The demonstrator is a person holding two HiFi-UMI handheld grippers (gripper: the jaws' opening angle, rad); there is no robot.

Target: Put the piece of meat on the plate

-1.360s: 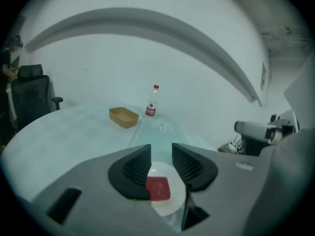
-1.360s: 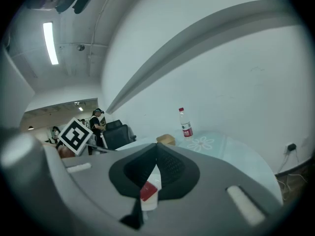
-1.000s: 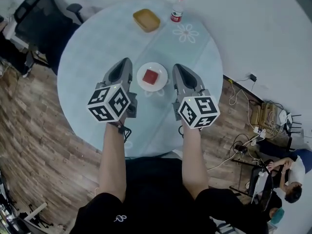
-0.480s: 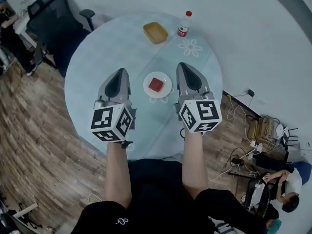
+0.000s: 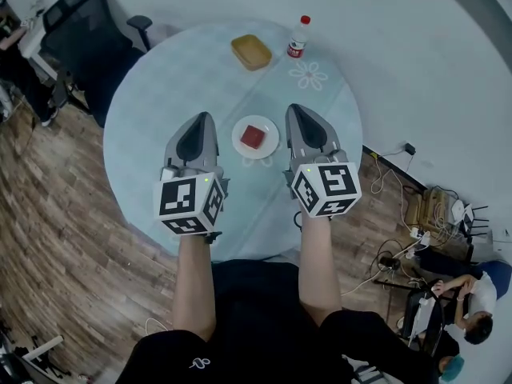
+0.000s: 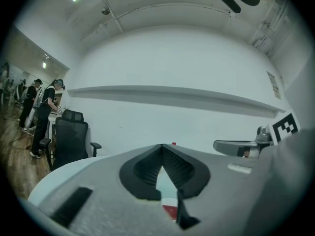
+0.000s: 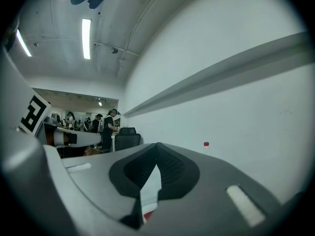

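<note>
The counter [image 5: 160, 78] is topped in a smooth, pale, faintly glossy sheet. The plate [image 5: 272, 141] is finished in glossy white. The left gripper [image 5: 205, 116] and right gripper [image 5: 294, 108] are moulded in matt grey plastic, with ribbed black pads [image 6: 173, 164]. The floor [image 5: 56, 214] is laid in wood-grain planks.

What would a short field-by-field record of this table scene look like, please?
table: round, pale top
plate: white, on the table, between the two grippers in the head view
piece of meat: red, squarish, lying on the plate
left gripper: jaws together, empty, left of the plate
right gripper: jaws together, empty, right of the plate
yellow dish: far side of the table
bottle: upright, red cap, right of the dish
task state: meat already on the plate
</note>
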